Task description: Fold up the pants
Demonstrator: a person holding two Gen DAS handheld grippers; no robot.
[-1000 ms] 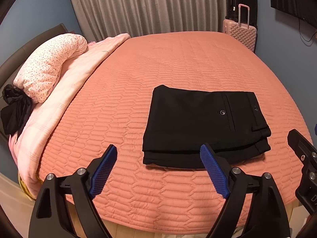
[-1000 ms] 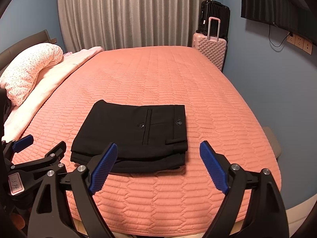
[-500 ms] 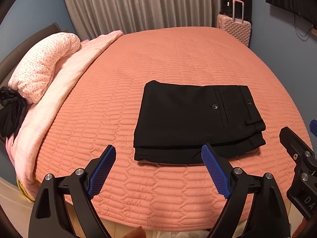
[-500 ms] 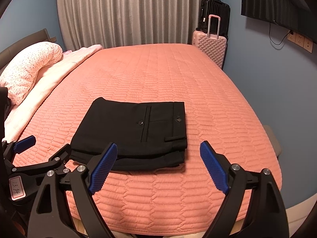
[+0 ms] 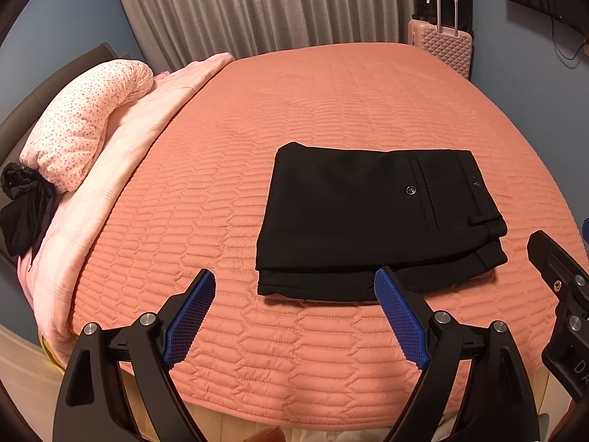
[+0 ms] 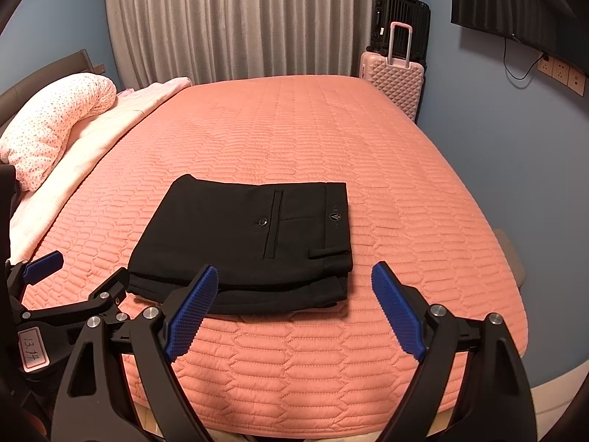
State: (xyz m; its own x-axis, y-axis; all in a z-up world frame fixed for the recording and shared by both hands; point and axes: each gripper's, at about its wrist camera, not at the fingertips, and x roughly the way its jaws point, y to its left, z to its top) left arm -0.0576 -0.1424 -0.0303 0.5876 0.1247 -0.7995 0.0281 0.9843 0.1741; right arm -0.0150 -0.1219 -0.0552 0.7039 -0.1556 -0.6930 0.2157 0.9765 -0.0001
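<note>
The black pants [image 5: 371, 217] lie folded into a flat rectangular stack on the salmon quilted bed [image 5: 313, 110], back pocket and button on top, waistband to the right. They also show in the right wrist view [image 6: 246, 243]. My left gripper [image 5: 294, 313] is open and empty, held back over the bed's near edge, in front of the stack's left part. My right gripper [image 6: 291, 309] is open and empty, in front of the stack's right part. Neither touches the pants. The left gripper also shows at the lower left of the right wrist view [image 6: 70, 287].
A dotted pink pillow [image 5: 84, 125] and a pale pink blanket [image 5: 121, 162] lie along the left side, with a black cloth [image 5: 22, 202] beside them. A pink suitcase [image 6: 394, 81] and a black one stand at the far right by the curtain. Blue wall on the right.
Both grippers have drawn back slightly from the bed and stay open. The left view has shifted a little sideways. The folded pants have not moved.
</note>
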